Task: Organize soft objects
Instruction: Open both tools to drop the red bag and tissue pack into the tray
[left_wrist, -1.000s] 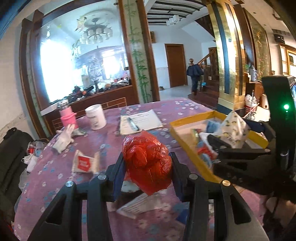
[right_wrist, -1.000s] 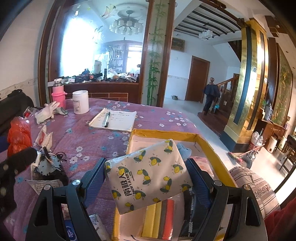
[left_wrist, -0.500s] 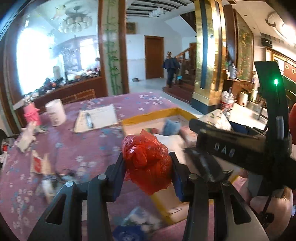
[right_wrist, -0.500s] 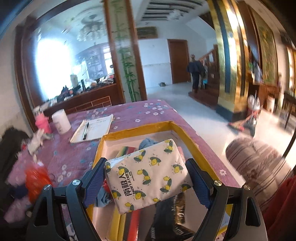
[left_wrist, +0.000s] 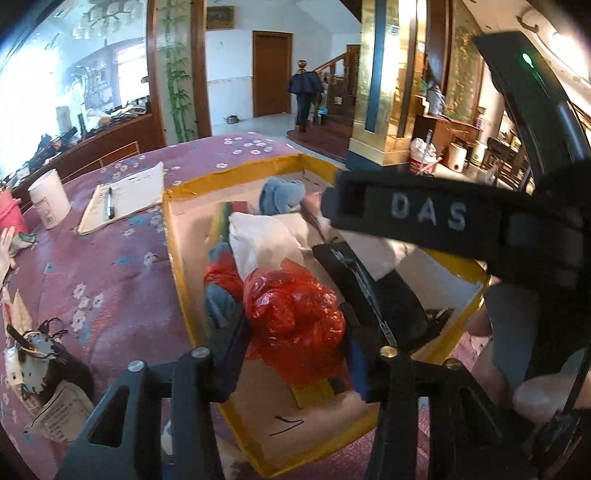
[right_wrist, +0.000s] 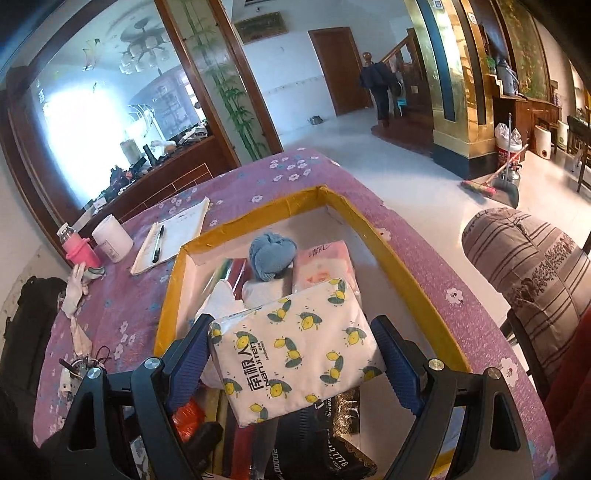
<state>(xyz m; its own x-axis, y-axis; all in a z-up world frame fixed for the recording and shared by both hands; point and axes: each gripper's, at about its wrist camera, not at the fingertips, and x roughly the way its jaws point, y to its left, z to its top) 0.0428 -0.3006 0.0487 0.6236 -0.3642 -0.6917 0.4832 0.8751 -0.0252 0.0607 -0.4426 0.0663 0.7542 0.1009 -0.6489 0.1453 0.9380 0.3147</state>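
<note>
Room: tiled hall with a wooden door, gilded columns and a staircase; a person in dark clothes by the stairs.

Surface: table under a purple flowered cloth (right_wrist: 122, 317).

Landmark: shallow yellow-rimmed box (right_wrist: 373, 236) on the cloth.

Inside the box: blue yarn ball (right_wrist: 271, 254) toward the far end, pink packet (right_wrist: 325, 264) just beside it, white bag (left_wrist: 258, 240), dark packets at the near end.

Left of the box: notepad with pen (right_wrist: 170, 236), white cup (right_wrist: 110, 238), pink bottle (right_wrist: 75, 249).

Left gripper (left_wrist: 295, 332): over the box's near half, jaws opening, crumpled red plastic bag (left_wrist: 291, 314) between them.

Right gripper (right_wrist: 293, 350): above the box's near half, jaws wide, clamped on the ends of a lemon-print tissue pack (right_wrist: 295, 347).
</note>
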